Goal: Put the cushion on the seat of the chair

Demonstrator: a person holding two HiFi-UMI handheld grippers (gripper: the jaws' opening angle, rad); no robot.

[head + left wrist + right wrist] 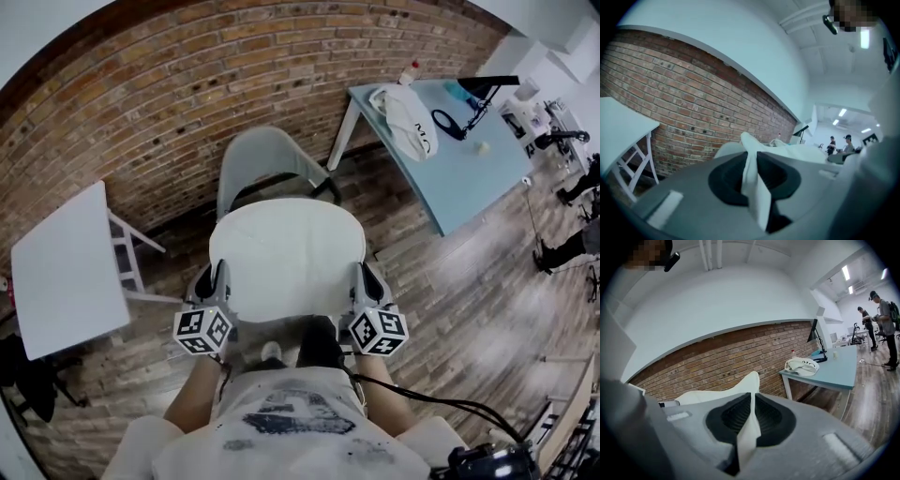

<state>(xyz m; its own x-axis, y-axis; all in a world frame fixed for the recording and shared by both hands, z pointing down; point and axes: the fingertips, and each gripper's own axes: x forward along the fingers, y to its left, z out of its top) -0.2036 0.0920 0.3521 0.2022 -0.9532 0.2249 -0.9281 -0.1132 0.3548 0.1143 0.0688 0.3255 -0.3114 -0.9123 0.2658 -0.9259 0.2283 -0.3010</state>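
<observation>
Bare forearms (pixel 194 398) stretch forward side by side, carrying both tools nearly level. At opposite edges of the white cushion (pixel 286 251), the left tool (pixel 219 272) and the right tool (pixel 365 274) each clench a thin fold. It spreads flat between them over the seat of the grey chair (pixel 265 159); whether it rests there I cannot tell.

Matt white cloth cushion (pixel 286 258), smooth plastic chair (pixel 265 161), rough brick wall (pixel 159 103).
</observation>
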